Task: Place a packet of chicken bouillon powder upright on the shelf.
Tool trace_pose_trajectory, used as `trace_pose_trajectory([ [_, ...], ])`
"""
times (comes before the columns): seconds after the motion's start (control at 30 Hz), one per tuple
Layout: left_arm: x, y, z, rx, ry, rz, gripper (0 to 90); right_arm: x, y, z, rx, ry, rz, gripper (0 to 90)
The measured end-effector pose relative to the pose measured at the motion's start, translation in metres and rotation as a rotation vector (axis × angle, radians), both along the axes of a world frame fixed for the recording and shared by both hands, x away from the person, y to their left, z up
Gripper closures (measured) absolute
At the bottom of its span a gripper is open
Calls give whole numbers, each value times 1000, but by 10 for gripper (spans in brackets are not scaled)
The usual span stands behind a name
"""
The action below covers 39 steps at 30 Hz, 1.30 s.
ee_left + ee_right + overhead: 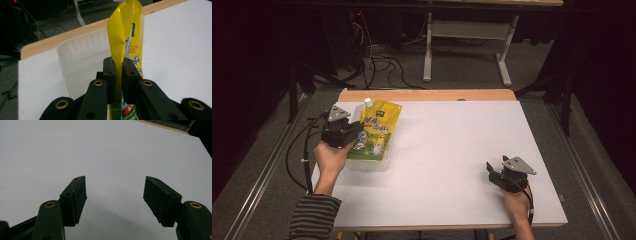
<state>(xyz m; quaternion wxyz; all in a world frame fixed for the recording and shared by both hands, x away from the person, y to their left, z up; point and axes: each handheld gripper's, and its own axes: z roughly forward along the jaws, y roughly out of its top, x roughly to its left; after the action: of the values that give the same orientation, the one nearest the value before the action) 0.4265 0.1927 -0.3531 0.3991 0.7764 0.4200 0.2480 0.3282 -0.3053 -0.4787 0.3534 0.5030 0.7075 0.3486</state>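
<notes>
Pouch point(125, 37) between left tongs point(119, 75)

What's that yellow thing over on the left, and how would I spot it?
Look at the white table, near its far left corner. There a clear plastic tub stands, and the left hand-held gripper pinches a yellow spouted pouch above it: the one brightly coloured, printed thing there.

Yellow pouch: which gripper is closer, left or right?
Left. The left gripper is shut on the yellow pouch, holding it beside the clear plastic bin. The right gripper sits open on the white table, far across from the pouch.
</notes>
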Motion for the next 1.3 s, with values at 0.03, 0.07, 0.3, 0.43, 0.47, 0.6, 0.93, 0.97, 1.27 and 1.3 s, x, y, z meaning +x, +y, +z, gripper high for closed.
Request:
trace_pose_trajectory([
  [0.03, -2, -2, -1, -1, -15, 3, 839, 0, 0, 0, 0, -1, 0, 354],
  [0.07, -4, -3, -2, 0, -24, 3, 847, 0, 0, 0, 2, -2, 1, 354],
  [0.3, -13, -3, -7, -25, -71, 8, 873, 0, 0, 0, 2, -2, 1, 354],
  [0.43, -10, -5, -9, -29, -85, 11, 890, 0, 0, 0, 2, -2, 0, 353],
  [0.47, -9, -5, -9, -34, -88, 12, 890, 0, 0, 0, 2, -2, 0, 353],
  [0.6, -9, -9, -10, -56, -122, 14, 898, 0, 0, 0, 2, -2, 2, 353],
  [0.93, -14, -3, -16, -95, -142, 3, 877, -1, -1, 0, 6, -3, 2, 351],
  [0.97, -15, -1, -16, -98, -138, 4, 877, -1, -1, 0, 6, -3, 2, 351],
  [1.27, -25, 5, -14, -49, -104, 15, 869, 0, 0, 0, 5, -2, 0, 351],
  [1.3, -26, 4, -14, -47, -106, 14, 872, 0, -1, 0, 2, -4, 1, 352],
])
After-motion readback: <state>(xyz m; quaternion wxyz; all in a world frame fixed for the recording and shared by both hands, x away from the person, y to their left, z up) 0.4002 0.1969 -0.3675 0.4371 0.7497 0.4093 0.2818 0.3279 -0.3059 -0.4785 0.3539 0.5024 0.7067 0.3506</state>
